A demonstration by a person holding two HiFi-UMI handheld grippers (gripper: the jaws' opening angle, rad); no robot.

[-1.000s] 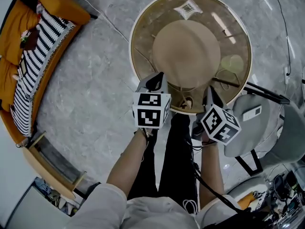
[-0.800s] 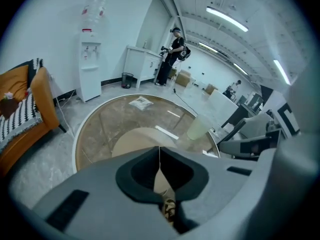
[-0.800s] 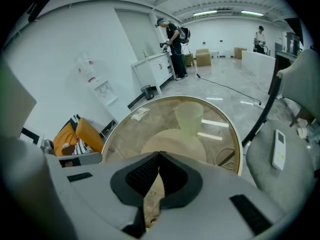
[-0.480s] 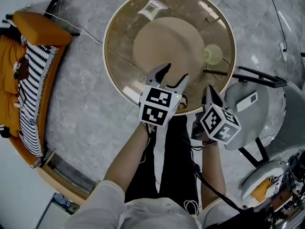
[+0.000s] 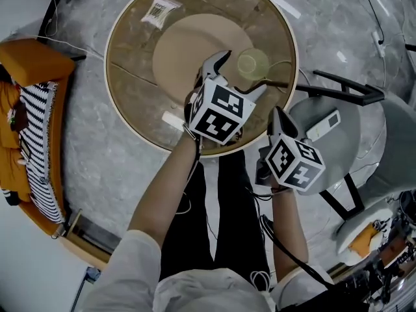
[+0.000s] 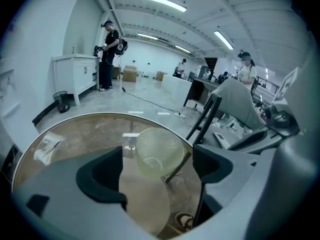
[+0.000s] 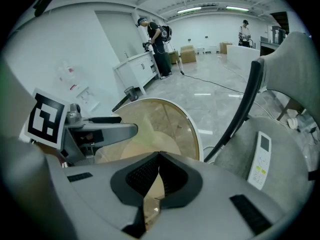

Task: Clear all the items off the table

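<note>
the fingers of the left gripper [image 6: 157,164] are standing wide apart, having just been opening, and nothing is pressed between them. the pale green cup [image 6: 156,151] is sitting just ahead, framed in their gap, on the right side of the bench [image 5: 117,106]. the right gripper [image 7: 157,156] is keeping its fingers together on nothing, hovering near the bench's near edge.

we are judging this to be the reach for the cup. next we are likely needing to bring the left fingers down round its wall and close gently, since it is looking thin and light.

a packet [image 5: 159,8] is lying at the bench's far left, awaiting its turn. the bench is showing as round glass over a tan disc [image 5: 182,44]. around it we are seeing a grey marble floor [image 5: 84,168], a chair [image 5: 312,151] carrying a remote [image 5: 323,125], an orange sofa [image 5: 29,64], and, far off, a person [image 6: 107,49] standing at a white cabinet [image 6: 75,74].
</note>
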